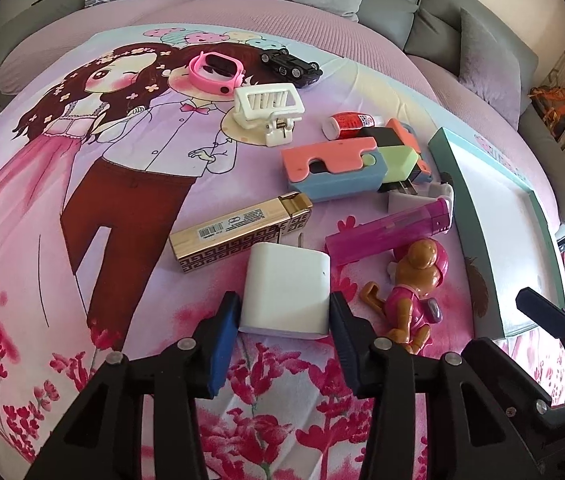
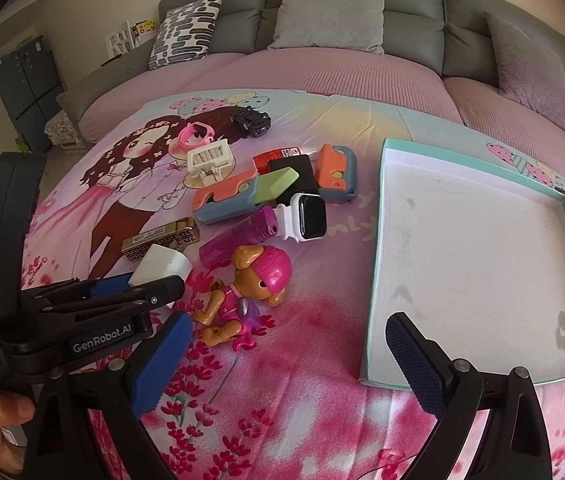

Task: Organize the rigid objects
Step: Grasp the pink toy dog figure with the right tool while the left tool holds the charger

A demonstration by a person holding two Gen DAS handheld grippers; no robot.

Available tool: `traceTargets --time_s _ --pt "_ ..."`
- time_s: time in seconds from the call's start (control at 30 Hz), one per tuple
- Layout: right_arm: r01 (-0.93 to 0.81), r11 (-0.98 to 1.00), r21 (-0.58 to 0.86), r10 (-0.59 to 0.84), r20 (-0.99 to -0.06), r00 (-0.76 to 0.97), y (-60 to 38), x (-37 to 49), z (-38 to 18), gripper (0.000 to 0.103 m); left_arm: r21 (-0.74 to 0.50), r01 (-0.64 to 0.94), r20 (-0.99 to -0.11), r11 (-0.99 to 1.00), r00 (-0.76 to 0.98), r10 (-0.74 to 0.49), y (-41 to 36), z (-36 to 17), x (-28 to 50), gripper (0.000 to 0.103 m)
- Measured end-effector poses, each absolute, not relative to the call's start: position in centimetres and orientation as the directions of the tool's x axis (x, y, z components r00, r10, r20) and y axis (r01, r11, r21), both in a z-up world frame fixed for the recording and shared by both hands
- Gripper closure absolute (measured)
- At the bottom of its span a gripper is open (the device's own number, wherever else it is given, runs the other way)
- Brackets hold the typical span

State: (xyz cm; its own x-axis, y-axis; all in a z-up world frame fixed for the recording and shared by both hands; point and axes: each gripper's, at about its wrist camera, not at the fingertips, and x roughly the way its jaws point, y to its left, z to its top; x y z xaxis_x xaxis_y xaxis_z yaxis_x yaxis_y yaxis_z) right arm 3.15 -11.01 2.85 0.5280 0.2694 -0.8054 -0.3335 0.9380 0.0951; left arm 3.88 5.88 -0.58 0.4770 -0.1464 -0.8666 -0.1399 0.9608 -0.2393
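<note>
— While my left claw (image 1: 284,312) has its blue pads (image 1: 224,344) set against both sides of the white charger (image 1: 286,292), I'd call that a grip: the jaws stand narrow, just the width of the block.

— Why take it by the near end?

— Its prongs point away from me, toward the gold box (image 1: 238,232), so the flat sides are what I can squeeze. It sits on the printed bedsheet (image 1: 42,200), at the near edge of the clutter.

— And your other claw?

— My right claw (image 2: 290,364) hangs wide open with nothing between its pads, over bare sheet between the toy dog (image 2: 248,288) and the teal-rimmed tray (image 2: 378,280).

— The tray is where things go?

— That's my guess; it lies empty just beside the heap, while the purple lighter (image 1: 386,232), the white hair clip (image 1: 268,108) and the black toy car (image 1: 290,66) lie farther out.
</note>
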Motion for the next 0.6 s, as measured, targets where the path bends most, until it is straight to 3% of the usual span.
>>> traceTargets --time_s 0.6 --pt "-0.404 0.909 0.107 0.296 -0.848 0.44 -6.9 4.7 -0.1 0.033 -0.217 -0.196 -0.881 0.956 0.461 -0.106 8.4 -0.6 2.7 0.056"
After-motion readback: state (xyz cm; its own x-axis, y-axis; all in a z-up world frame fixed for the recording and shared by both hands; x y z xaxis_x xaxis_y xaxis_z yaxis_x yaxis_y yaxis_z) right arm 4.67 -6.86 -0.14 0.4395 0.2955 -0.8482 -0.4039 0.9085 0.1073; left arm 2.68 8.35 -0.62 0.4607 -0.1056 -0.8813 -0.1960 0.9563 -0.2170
